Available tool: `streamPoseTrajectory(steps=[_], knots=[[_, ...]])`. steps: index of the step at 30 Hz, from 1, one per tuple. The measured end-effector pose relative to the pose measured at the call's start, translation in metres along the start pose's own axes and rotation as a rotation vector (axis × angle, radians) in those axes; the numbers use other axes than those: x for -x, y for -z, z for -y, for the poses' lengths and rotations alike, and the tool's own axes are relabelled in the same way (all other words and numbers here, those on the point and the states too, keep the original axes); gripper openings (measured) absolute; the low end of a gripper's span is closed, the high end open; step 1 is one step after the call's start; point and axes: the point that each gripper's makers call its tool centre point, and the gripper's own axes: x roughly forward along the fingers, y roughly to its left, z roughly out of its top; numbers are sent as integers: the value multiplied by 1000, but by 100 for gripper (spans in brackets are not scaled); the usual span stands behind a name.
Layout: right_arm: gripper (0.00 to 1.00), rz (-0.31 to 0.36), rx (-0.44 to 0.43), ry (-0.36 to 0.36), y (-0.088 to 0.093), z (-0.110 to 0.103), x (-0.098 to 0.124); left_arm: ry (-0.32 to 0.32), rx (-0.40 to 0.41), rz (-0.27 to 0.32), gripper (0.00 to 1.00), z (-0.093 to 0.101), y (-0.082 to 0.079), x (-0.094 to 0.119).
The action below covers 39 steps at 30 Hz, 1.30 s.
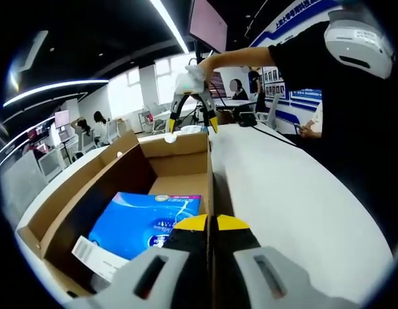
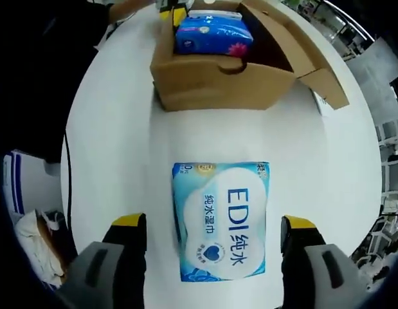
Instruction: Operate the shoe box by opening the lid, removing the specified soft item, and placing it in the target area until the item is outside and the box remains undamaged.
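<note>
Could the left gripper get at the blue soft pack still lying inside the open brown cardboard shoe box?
Probably yes. The open brown cardboard shoe box has its lid flap swung aside, and the blue soft pack lies uncovered just ahead of the left gripper. Its jaws are shut against the box's near wall, so they must open first.

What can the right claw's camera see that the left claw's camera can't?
Right gripper view: a pale blue wipes pack lying flat on the white table, outside the box, between the open right claw; the front wall of the cardboard box.

Left gripper view: the left claw shut on the box's side wall, a white label on the box floor, and the office with people at desks behind.

Both: the open box and the dark blue pack inside it.
</note>
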Motion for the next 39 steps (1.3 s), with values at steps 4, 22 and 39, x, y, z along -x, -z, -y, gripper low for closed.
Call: streamPoseTrajectory(steps=[4,22,39], knots=[[88,-5,-31,14,-3,-1,9,-1,-4,0,2,0,0,0],[80,38,-150,155,-59,-17,58,14,-21,5,2,-1,0,0],[75,145,-402,309,-139,-24,88,9,-77,11,2,1,2,1]])
